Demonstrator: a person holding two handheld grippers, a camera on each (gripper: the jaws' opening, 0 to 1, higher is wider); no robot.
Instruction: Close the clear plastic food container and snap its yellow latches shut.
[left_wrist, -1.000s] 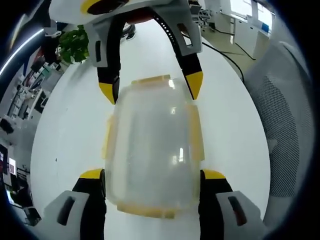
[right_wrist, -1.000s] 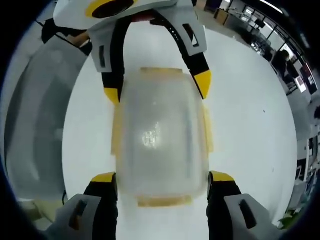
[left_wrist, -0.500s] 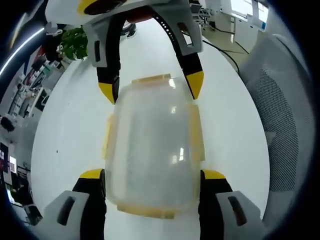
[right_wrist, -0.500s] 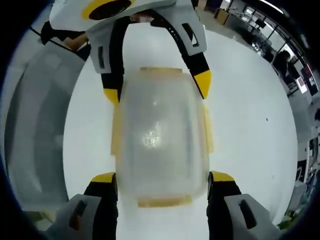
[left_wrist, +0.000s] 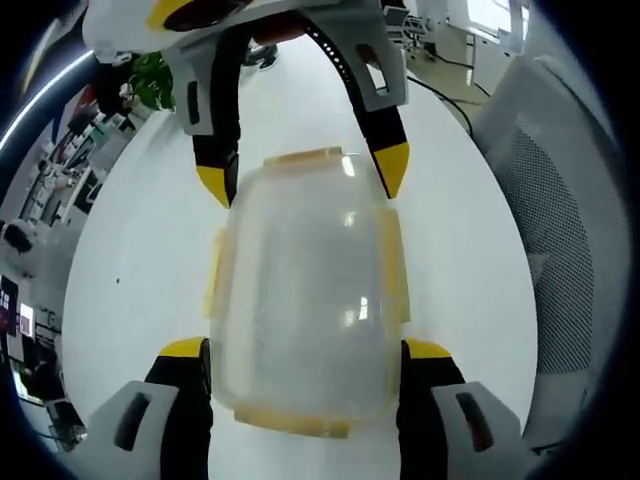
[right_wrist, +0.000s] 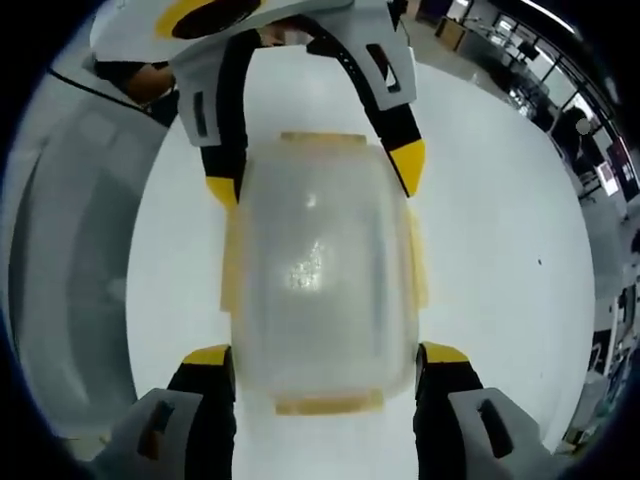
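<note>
Clear plastic food container (left_wrist: 300, 300) sits lid-on on the white surface (left_wrist: 130, 260), held between the 2 tools from opposite ends. Left gripper view: left tool (left_wrist: 305, 350) has its 2 yellow-tipped jaws spread to either side of the near end of the container, each tip just beside a side wall; contact cannot be confirmed, and the jaws are apart, not clamped onto anything. Right tool (left_wrist: 300, 175) enters from the top of this view, its 2 jaws likewise spread around the far end, tips beside the corners. Yellow latches (left_wrist: 392, 265) lie along all 4 edges of the lid; the side ones look flat against the walls, but whether they are snapped cannot be told. Right gripper view: same arrangement mirrored, container (right_wrist: 318, 270) centred, right tool (right_wrist: 318, 355) with jaws apart at the near end, left tool (right_wrist: 315, 175) at the far end, latches (right_wrist: 232, 270) on the flanks. A grey mesh chair (left_wrist: 570, 220) stands beside the surface; a green plant (left_wrist: 150, 85) sits at its far edge
</note>
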